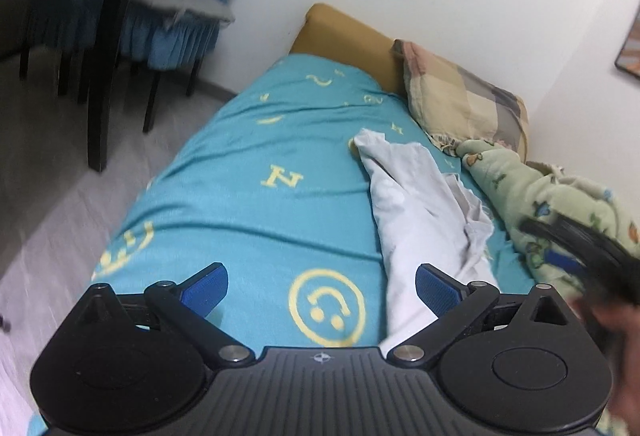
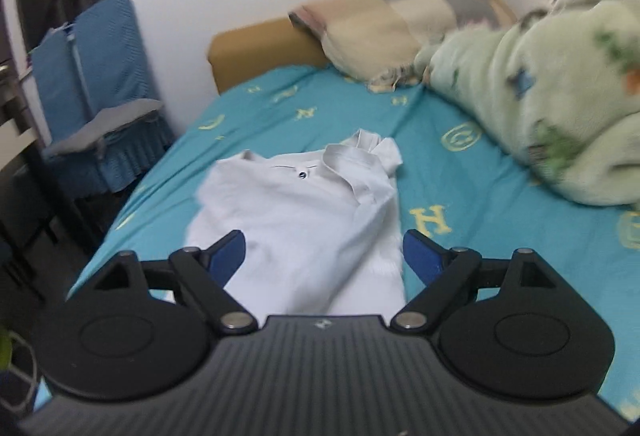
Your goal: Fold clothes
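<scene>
One white shirt [image 2: 304,220] lies on the bed [image 1: 240,195] beside one pillow [image 2: 384,31] and one blanket [image 2: 540,107], both tools, left tool [image 1: 322,286] and right tool [image 2: 324,256], gaping empty.

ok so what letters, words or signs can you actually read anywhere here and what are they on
"H": yellow letter on the teal bed cover, right wrist view, beside the white shirt.
"N": yellow letter on the same cover, seen upside down in the left wrist view.
Smiley face sign, no text: yellow, on the cover.
Other yellow marks on the cover: too blurred to read.
Small emblems on both gripper bodies: too small to read.
</scene>
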Available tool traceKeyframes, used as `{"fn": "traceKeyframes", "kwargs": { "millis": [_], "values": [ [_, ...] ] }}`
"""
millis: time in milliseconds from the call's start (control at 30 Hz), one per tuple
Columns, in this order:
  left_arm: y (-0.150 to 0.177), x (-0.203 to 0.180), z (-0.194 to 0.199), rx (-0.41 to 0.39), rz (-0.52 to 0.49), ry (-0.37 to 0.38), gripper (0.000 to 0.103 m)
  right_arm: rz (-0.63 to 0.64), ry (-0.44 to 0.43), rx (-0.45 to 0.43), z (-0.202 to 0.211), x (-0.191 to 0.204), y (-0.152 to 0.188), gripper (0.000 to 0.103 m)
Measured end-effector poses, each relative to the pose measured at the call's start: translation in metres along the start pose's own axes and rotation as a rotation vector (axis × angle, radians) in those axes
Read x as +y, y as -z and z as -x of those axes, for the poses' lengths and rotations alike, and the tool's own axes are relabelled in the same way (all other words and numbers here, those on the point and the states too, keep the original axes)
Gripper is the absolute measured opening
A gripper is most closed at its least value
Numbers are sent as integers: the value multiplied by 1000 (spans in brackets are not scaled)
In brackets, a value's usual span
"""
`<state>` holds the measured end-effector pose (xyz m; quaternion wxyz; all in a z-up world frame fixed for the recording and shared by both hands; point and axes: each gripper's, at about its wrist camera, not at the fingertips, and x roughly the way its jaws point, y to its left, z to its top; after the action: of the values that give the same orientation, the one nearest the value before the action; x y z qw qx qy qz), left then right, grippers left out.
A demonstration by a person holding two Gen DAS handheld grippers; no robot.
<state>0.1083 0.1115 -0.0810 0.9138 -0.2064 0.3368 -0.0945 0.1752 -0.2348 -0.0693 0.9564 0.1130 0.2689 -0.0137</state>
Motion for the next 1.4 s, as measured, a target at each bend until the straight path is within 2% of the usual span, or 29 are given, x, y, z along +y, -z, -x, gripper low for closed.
{"fn": "traceKeyframes", "kwargs": {
  "millis": [67, 200, 333, 500, 633, 667, 700, 733, 800, 833, 967, 1100, 1200, 1300, 1400],
  "values": [
    [0, 4, 7, 26, 38, 13, 101, -22, -10, -8, 54, 3, 15, 87],
    [6, 16, 27, 96, 119, 12, 101, -55, 18, 28, 135, 2, 33, 87],
    [21, 33, 47, 151, 194, -105, 99, -168, -5, 24, 194, -18, 48, 87],
    [39, 52, 54, 242, 295, -268, 93, -222, 29, 10, 233, -43, 62, 87],
    [52, 43, 51, 308, 242, -316, 83, -311, 10, 27, 241, -64, 72, 87],
    [53, 40, 52, 314, 224, -325, 68, -325, 5, 36, 240, -67, 74, 87],
    [54, 36, 52, 317, 205, -333, 59, -327, 5, 45, 239, -69, 76, 87],
    [55, 34, 54, 315, 196, -351, 36, -329, 4, 55, 238, -70, 78, 87],
    [53, 30, 60, 297, 189, -352, 6, -330, -1, 69, 237, -72, 80, 87],
    [52, 28, 62, 287, 185, -349, 6, -330, -7, 73, 236, -73, 80, 87],
    [46, -6, 97, 167, 60, -326, 5, -348, -44, 58, 243, -77, 81, 87],
    [59, -77, 151, 19, -267, -297, 5, -376, -67, 67, 243, -85, 82, 87],
    [88, -131, 182, -35, -514, -225, 5, -411, -83, 80, 240, -90, 82, 87],
    [123, -170, 192, -6, -681, -140, 5, -418, -92, 82, 241, -92, 83, 87],
    [151, -192, 181, 105, -717, -41, 5, -420, -94, 86, 242, -95, 83, 87]
  ]
}}
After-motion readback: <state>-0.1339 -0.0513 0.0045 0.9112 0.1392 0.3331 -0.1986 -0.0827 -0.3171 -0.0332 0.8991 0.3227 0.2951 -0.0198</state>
